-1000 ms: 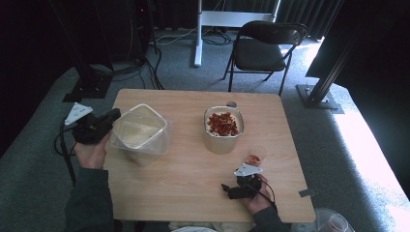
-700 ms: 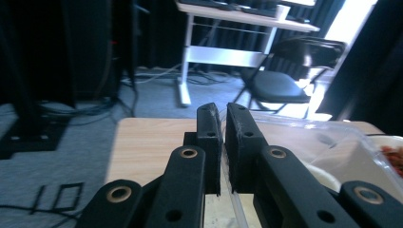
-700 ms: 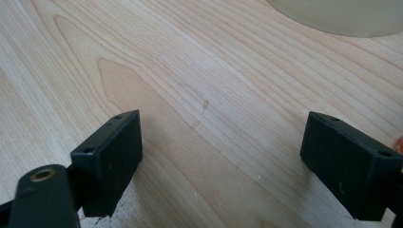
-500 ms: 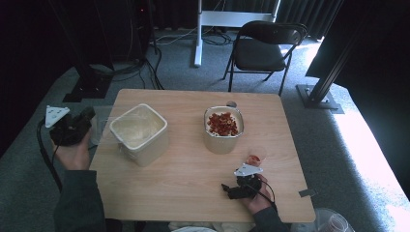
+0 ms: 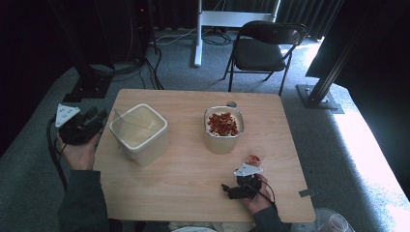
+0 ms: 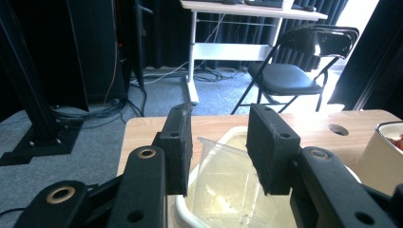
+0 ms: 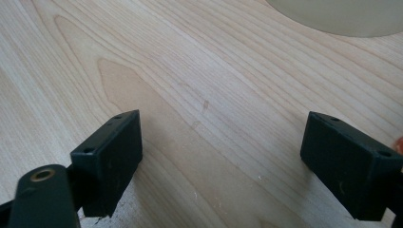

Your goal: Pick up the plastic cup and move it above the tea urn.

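**Now the left claw lets go of the square tub**

Nearest to the person, the right claw [image 5: 240,185] rests on the bench [image 5: 193,193] with its jaws wide apart and nothing between them; in the right gripper view there is bare wood under them. Just beyond it stands a small clear cup [image 5: 255,157] with something red inside.

At the left edge of the bench, the left claw [image 5: 92,120] has pulled back from the square tub [image 5: 139,133] and has just been opening its jaws. A second ago it was against the tub's left wall; now it is apart from it, holding nothing. The tub now stands more toward the left side of the bench, with a clear plastic scoop [image 6: 223,166] inside it.

I judge the tub is now placed, so the hand is free for the next thing. Farther on, the round container [image 5: 223,128] with red pieces stands untouched.
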